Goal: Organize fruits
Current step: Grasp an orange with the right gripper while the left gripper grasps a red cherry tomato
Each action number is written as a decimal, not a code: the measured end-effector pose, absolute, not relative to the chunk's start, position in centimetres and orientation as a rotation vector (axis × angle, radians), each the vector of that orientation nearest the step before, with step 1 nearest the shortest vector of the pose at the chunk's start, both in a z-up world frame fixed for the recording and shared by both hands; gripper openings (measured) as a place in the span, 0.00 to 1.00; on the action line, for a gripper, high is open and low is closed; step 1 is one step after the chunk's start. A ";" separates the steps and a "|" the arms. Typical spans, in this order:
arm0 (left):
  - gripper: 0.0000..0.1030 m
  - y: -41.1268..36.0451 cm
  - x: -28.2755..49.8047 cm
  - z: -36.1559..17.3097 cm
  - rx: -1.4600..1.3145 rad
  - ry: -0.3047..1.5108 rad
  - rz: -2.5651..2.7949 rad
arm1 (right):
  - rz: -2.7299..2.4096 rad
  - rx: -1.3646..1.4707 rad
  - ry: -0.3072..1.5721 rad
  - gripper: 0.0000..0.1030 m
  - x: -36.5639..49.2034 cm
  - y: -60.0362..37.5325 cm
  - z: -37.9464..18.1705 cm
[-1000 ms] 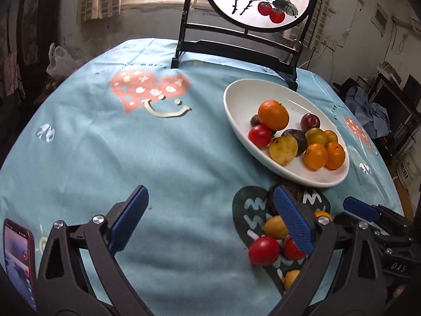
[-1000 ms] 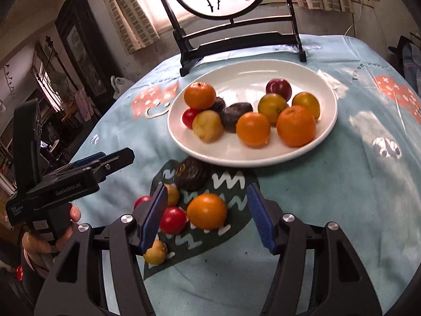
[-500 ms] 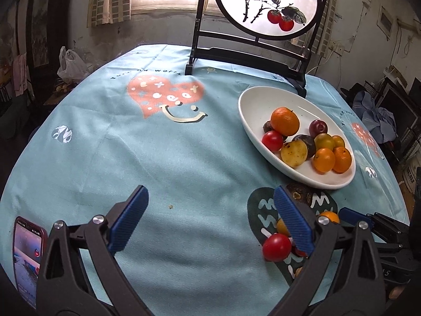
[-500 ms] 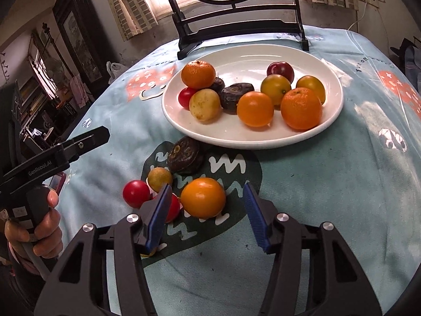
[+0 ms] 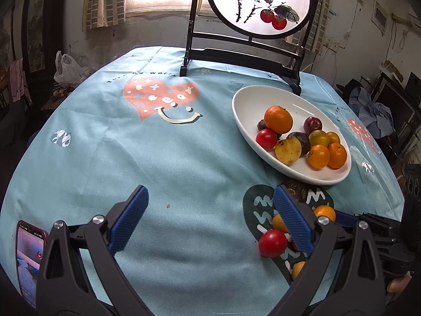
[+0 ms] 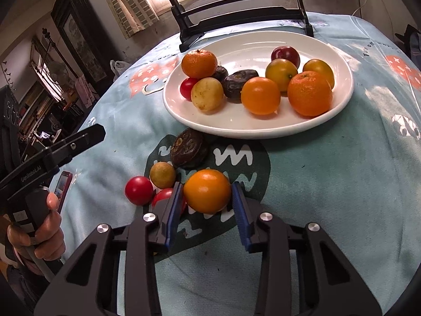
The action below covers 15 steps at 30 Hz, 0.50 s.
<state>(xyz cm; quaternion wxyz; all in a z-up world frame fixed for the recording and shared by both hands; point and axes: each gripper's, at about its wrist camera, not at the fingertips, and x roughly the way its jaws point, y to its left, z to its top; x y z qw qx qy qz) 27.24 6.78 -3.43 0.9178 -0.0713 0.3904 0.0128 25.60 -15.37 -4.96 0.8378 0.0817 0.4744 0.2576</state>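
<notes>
A white oval plate (image 6: 339,105) (image 5: 247,110) holds several fruits: oranges, a yellow fruit, a red tomato, dark plums. Loose fruits lie on the dark heart print in front of it: an orange (image 6: 207,191), a red tomato (image 6: 138,190), a small yellow-brown fruit (image 6: 162,174), a dark wrinkled fruit (image 6: 189,148). My right gripper (image 6: 206,202) has its blue pads against both sides of the loose orange, which rests on the cloth. My left gripper (image 5: 210,218) is wide open and empty over bare cloth, left of the loose fruits; the red tomato (image 5: 272,242) lies by its right finger.
A light-blue printed cloth (image 5: 158,163) covers the round table. A black stand with a round painted screen (image 5: 260,2) is at the back. A phone (image 5: 29,258) lies at the near left edge. The hand holding the left gripper (image 6: 47,226) shows at left.
My right gripper moved forward and closed its jaws around the loose orange. My left gripper drew back and up a little and stayed open.
</notes>
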 end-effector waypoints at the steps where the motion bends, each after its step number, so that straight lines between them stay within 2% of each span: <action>1: 0.95 6.6 27.3 -3.4 -0.120 0.813 0.008 | 0.542 0.190 0.993 0.37 25.6 -15.7 -4.8; 6: 0.94 5.6 26.3 -3.6 -0.041 0.821 -0.159 | 0.520 0.244 0.942 0.37 25.8 -17.1 -3.7; 9: 0.80 4.5 26.2 -4.3 -0.022 0.853 -0.260 | 0.506 0.252 0.950 0.37 26.1 -17.4 -3.9; 11: 0.67 3.6 26.1 -4.8 0.006 0.876 -0.309 | 0.503 0.252 0.956 0.37 26.2 -17.4 -4.0; 13: 0.61 2.8 25.9 -5.3 0.043 0.892 -0.328 | 0.502 0.247 0.954 0.37 26.2 -17.4 -4.0; 15: 0.59 2.4 25.8 -5.6 0.062 0.903 -0.342 | 0.501 0.242 0.950 0.37 26.1 -17.3 -3.9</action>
